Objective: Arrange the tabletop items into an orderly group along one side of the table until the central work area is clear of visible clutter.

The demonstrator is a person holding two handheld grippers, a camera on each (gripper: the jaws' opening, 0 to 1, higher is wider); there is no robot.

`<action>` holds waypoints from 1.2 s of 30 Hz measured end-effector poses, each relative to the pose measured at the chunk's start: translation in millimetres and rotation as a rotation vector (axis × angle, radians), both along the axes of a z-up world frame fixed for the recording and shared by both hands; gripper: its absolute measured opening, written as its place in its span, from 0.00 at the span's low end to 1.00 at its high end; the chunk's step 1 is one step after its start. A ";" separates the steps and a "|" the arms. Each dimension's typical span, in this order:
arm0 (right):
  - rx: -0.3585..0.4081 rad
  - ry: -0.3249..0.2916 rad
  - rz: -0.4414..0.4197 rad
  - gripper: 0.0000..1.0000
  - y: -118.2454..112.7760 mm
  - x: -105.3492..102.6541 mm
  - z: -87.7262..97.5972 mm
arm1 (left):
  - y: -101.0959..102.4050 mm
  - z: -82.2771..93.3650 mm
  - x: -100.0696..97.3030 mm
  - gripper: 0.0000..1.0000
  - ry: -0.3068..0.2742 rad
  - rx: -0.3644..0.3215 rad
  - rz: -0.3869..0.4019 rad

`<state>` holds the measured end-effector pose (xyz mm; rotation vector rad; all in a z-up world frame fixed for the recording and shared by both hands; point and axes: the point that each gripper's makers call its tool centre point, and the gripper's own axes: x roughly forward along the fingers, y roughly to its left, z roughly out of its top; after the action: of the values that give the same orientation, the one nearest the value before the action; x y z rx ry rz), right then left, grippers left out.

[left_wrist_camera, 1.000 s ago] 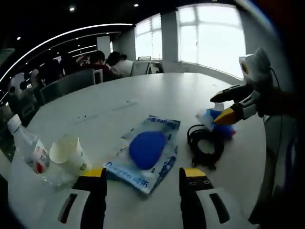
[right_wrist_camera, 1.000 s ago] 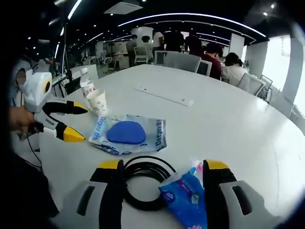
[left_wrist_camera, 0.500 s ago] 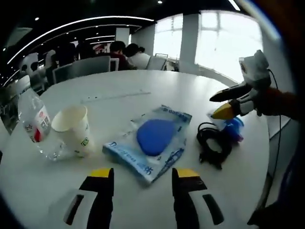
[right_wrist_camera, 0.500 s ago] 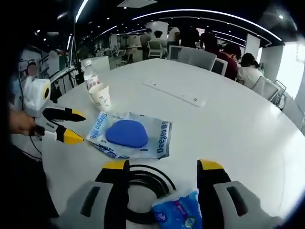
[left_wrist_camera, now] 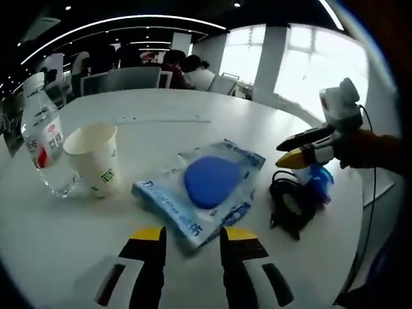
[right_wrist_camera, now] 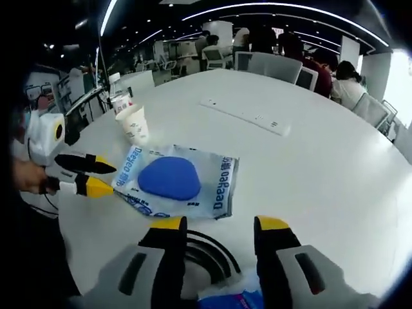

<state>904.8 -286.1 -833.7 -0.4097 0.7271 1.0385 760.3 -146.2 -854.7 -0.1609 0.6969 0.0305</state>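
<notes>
Left tongs (left_wrist_camera: 190, 239): released, jaws apart just short of the blue pouch (left_wrist_camera: 205, 194).
Right tongs (right_wrist_camera: 216, 232): released, empty, over the black cable coil (right_wrist_camera: 209, 254) and blue tissue pack (right_wrist_camera: 233, 300).
Paper cup (left_wrist_camera: 94, 159): upright, touching water bottle (left_wrist_camera: 44, 141), left of the pouch on the white tabletop (left_wrist_camera: 161, 129).

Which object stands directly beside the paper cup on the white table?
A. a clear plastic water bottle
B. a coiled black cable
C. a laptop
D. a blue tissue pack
A: in the left gripper view the clear plastic water bottle stands right next to the paper cup, while the coiled black cable lies on the far side of the packaged blue item.
</notes>
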 end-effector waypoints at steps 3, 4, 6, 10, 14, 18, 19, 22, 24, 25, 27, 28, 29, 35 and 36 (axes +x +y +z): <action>-0.001 0.017 -0.004 0.35 3.2 1.3 -5.0 | 2.9 -5.4 2.0 0.27 0.006 -0.018 0.016; 0.000 0.023 -0.004 0.34 3.8 -0.3 -5.1 | 3.4 -6.3 2.5 0.26 0.009 -0.019 0.018; -0.002 0.027 -0.009 0.32 7.5 2.3 -7.8 | 4.4 -6.0 2.6 0.24 0.014 -0.017 0.022; 0.005 0.043 -0.009 0.25 12.4 2.1 -9.6 | 6.2 -9.2 1.8 0.17 0.026 -0.024 0.025; -0.002 0.053 -0.006 0.24 13.9 -0.8 -15.0 | 6.9 -9.6 2.2 0.14 0.031 -0.031 0.035; 0.003 0.058 -0.017 0.21 18.2 2.6 -15.6 | 7.8 -13.2 1.4 0.12 0.041 -0.042 0.049; 0.004 0.061 -0.018 0.19 19.4 2.9 -16.1 | 6.8 -13.1 0.9 0.12 0.042 -0.048 0.050; -0.025 0.060 -0.018 0.13 19.9 5.7 -24.2 | 7.6 -15.9 2.2 0.12 0.045 -0.044 0.045; -0.027 0.062 -0.014 0.13 20.6 5.4 -26.6 | 6.9 -16.2 2.2 0.11 0.046 -0.045 0.045; -0.027 0.064 -0.015 0.13 19.5 5.2 -26.7 | 6.4 -16.4 2.3 0.10 0.047 -0.049 0.044; -0.029 0.065 -0.019 0.10 17.3 6.0 -27.5 | 6.1 -16.7 2.0 0.08 0.049 -0.050 0.042; -0.030 0.063 -0.020 0.06 16.7 6.9 -28.1 | 5.9 -17.0 1.9 0.07 0.051 -0.051 0.040; -0.036 0.053 -0.021 0.04 14.7 9.1 -28.7 | 4.8 -17.8 1.6 0.06 0.057 -0.061 0.040; -0.023 0.061 -0.012 0.00 17.6 5.4 -28.2 | 3.8 -17.5 2.4 0.03 0.060 -0.077 0.052; -0.032 0.046 -0.007 0.00 17.4 4.9 -27.9 | 3.7 -16.8 2.6 0.02 0.060 -0.077 0.051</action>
<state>909.7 -268.8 -861.6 -0.4113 0.7862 1.0339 762.9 -142.5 -871.5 -0.2529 0.7547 0.0574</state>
